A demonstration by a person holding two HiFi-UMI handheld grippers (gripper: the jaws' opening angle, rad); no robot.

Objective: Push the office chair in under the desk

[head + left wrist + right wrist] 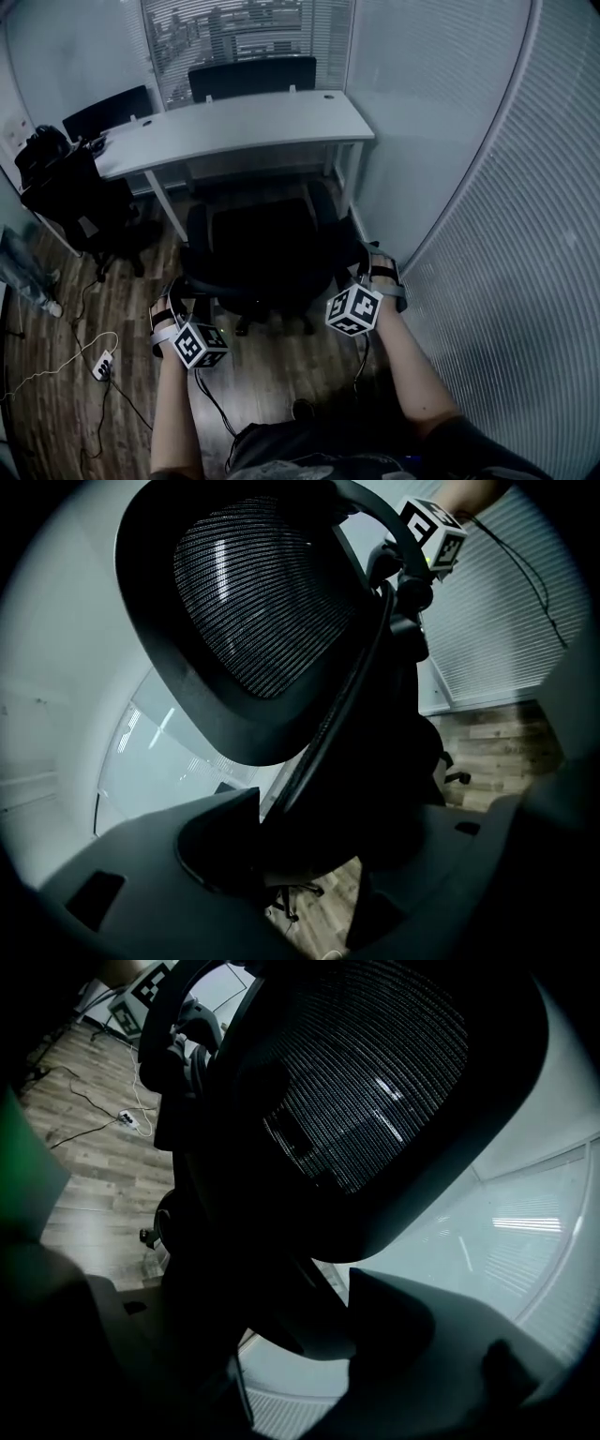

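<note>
Right, gripping the chair (262, 248) by the backrest, one side each: left gripper (176, 298) on the left rim, right gripper (370, 264) on the right rim. Spread wide on both, yet not empty. Looks clamped, with the thick backrest frame filling the gap between the left jaws and the curved rim caught between the right ones, hard against the outer jaw. Makes sense to hold it that way: a grip at both edges to stop the castors swinging the seat off line, and to steer it straight. Angled a little downward too, so as to push from behind at rim height rather than tip the back. Looking up past each pair of jaws at the mesh panel, and across it at the other gripper's marker cube. Well ahead of the jaws, the desk (234, 122), white, with open room between its legs. Standing short of that, the chair, roughly lined up with the gap and not yet under the top by the look of it. Off to the outer side of the left jaws, a second chair (80, 202) by the desk's end and a power strip (101, 364) with cables on the floor, worth keeping the castors away from. Most of the push judged left to do
</note>
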